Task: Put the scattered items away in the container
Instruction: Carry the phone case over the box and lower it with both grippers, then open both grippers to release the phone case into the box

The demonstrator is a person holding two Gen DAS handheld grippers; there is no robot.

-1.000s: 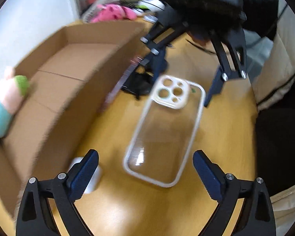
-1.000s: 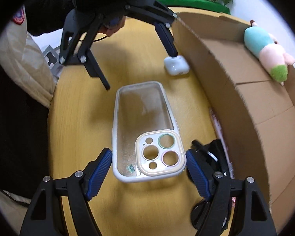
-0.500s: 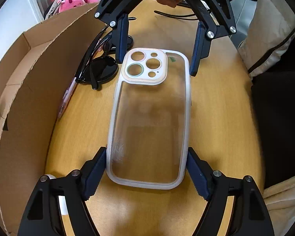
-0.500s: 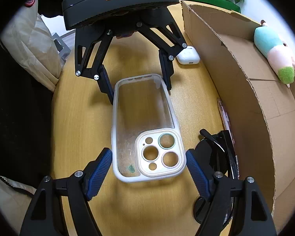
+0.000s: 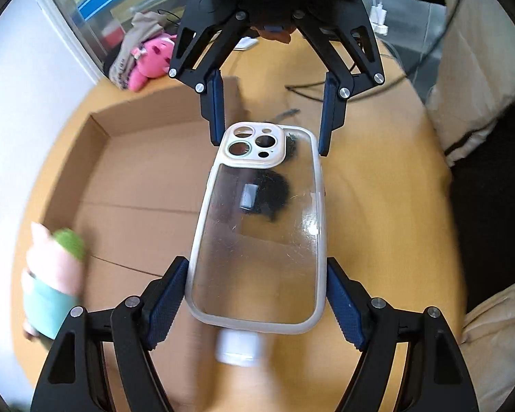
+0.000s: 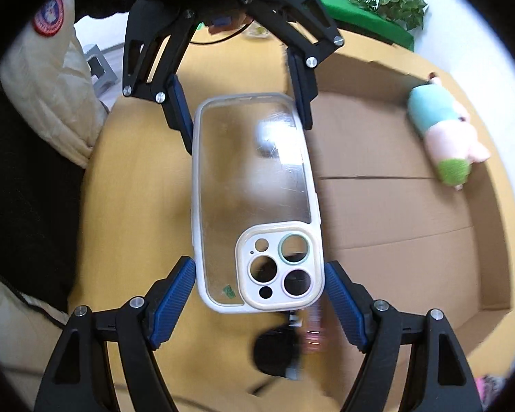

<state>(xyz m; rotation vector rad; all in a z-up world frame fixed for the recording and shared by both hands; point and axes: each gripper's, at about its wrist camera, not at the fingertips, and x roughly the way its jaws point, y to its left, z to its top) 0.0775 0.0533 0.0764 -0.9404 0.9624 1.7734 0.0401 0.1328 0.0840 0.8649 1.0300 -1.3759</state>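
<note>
The clear phone case [image 5: 257,233] hangs in the air between the two grippers, lifted off the wooden surface [image 5: 377,206] and partly over the near wall of the cardboard box [image 5: 144,178]. The left gripper [image 5: 257,304] clamps its plain end, blue fingers [image 5: 168,298] pressed on the two long edges, its jaws having just closed in on the case; the right gripper [image 6: 259,300] clamps the camera-cutout end in the same way, fingers [image 6: 175,295] against both rims. The case looks light and thin, with a stiff transparent back and a softer pale rim, so it should carry easily, though the smooth rim could slip if either hold slackens, and a hard squeeze across the width might bow it. The long edges near each end, where it is held now, seem the sound places to take it. The box is open-topped and shallow, and its floor is mostly bare: only a plush toy [image 6: 443,137] in teal, pink and green lies inside, against the far wall. Outside the box, on the surface below the case, sit a small white earbud case [image 5: 238,346], blurred, and dark sunglasses [image 6: 278,346] beside a pinkish item too smeared to identify. A second, pink plush [image 5: 147,61] lies beyond the surface's far left edge.
</note>
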